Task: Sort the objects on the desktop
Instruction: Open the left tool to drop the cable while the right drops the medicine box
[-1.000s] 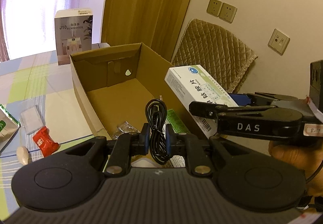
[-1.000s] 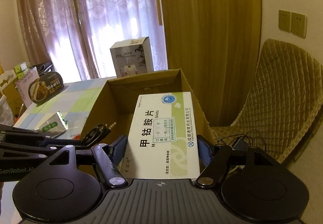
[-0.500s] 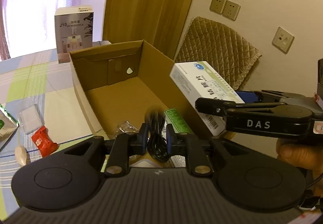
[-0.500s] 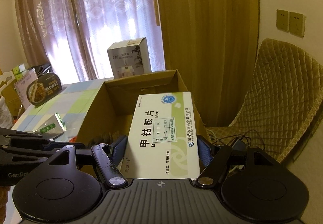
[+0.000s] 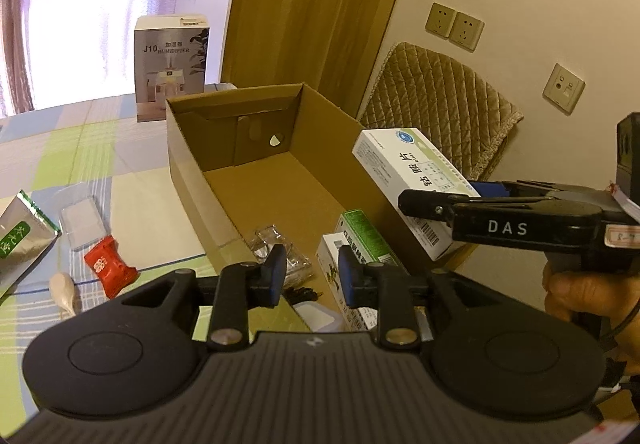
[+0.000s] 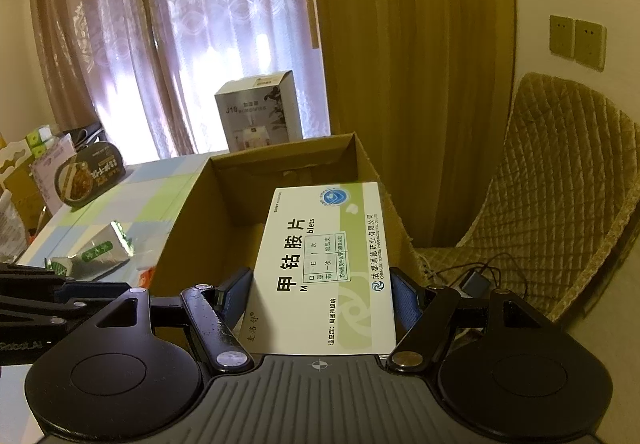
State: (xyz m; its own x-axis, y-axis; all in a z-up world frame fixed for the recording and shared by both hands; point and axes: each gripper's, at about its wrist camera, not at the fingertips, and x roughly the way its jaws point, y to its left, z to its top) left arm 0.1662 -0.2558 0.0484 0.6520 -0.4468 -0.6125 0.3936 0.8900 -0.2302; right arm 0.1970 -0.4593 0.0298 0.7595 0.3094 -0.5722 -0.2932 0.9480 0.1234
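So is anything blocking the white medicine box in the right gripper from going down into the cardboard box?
Nothing visible does. The white medicine box, clamped in the right gripper, hangs over the cardboard box's right wall, and the floor beyond the green-and-white carton is bare.

Home, looks like a dining or living room: lace curtains (image 6: pixel 168 44) over a bright window, wood door (image 5: pixel 320 4), wall sockets (image 5: pixel 454 26), quilted chair (image 5: pixel 440 104). Table has a checked cloth (image 5: pixel 80 148) with household clutter: humidifier box (image 5: pixel 170 68), tea pouch (image 5: pixel 20 236), snack packet (image 5: pixel 108 268), instant-food bowl (image 6: pixel 88 174), open carton (image 5: pixel 280 172)
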